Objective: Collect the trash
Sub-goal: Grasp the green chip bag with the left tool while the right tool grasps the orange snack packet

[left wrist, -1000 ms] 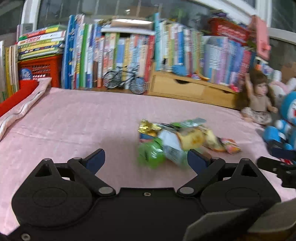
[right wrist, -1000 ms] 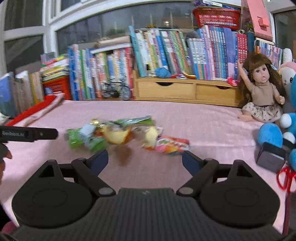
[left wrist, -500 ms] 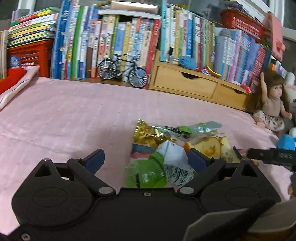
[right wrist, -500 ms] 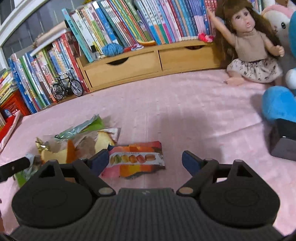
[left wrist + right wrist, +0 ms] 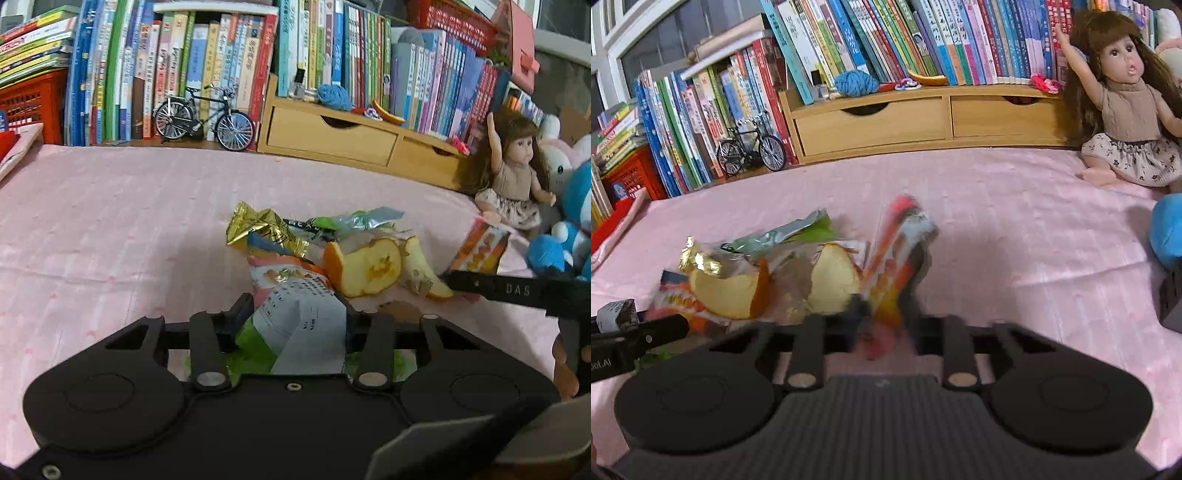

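A heap of trash lies on the pink cloth: a gold foil wrapper [image 5: 264, 230], a green-silver wrapper [image 5: 351, 221], orange peel pieces [image 5: 369, 267] [image 5: 834, 280]. My left gripper [image 5: 295, 317] is shut on a white-and-green snack packet [image 5: 299, 328] at the heap's near side. My right gripper [image 5: 886, 314] is shut on an orange-red snack packet [image 5: 897, 251], which stands crumpled upright, blurred; the same orange-red packet [image 5: 480, 247] shows at the right of the left wrist view, above the right gripper's black finger.
Books [image 5: 221, 66] line the back with a model bicycle [image 5: 205, 116] and a wooden drawer unit [image 5: 351, 138]. A doll [image 5: 1126, 99] and blue plush toys [image 5: 569, 236] sit at the right. A red basket [image 5: 26, 103] stands far left.
Both grippers went from open to shut. The left closed on the white-and-green packet; the right closed on the orange-red packet, which now stands up from the cloth.
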Action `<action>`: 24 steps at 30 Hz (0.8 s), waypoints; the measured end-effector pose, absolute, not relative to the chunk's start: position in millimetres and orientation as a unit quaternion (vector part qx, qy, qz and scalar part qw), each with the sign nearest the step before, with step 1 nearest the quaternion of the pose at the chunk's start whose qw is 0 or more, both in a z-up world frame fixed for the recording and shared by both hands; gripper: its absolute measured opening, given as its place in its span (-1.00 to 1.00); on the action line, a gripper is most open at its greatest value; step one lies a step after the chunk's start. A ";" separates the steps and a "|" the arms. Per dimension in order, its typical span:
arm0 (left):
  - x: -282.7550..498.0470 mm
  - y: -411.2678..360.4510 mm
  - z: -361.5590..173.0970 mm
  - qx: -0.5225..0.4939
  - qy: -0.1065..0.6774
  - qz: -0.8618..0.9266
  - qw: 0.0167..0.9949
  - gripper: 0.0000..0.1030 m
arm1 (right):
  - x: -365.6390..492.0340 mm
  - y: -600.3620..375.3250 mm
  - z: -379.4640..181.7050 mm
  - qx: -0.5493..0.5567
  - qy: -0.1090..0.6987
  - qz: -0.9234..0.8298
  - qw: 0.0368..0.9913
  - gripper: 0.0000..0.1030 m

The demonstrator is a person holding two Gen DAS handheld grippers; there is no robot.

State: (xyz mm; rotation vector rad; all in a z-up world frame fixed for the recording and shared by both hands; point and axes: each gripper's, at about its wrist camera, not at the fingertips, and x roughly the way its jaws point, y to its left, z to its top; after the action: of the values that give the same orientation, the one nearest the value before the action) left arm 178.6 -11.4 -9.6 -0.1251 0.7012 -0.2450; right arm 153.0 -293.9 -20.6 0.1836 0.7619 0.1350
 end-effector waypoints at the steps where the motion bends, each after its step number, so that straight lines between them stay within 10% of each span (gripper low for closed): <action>1: 174.9 -10.4 -7.6 -0.062 0.339 -0.119 0.931 -0.19 | 149.6 -295.0 -18.2 0.091 0.366 0.068 0.923 -0.62; 24: 67.3 -0.7 28.6 -0.032 0.323 -0.127 0.937 -0.19 | 32.0 -266.0 25.5 0.065 0.333 0.182 0.923 -0.66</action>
State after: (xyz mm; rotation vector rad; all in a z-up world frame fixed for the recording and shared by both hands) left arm 67.3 -0.7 28.6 -0.0654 0.6592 -0.2604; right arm 32.0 -266.0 25.5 0.1328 0.6830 0.3727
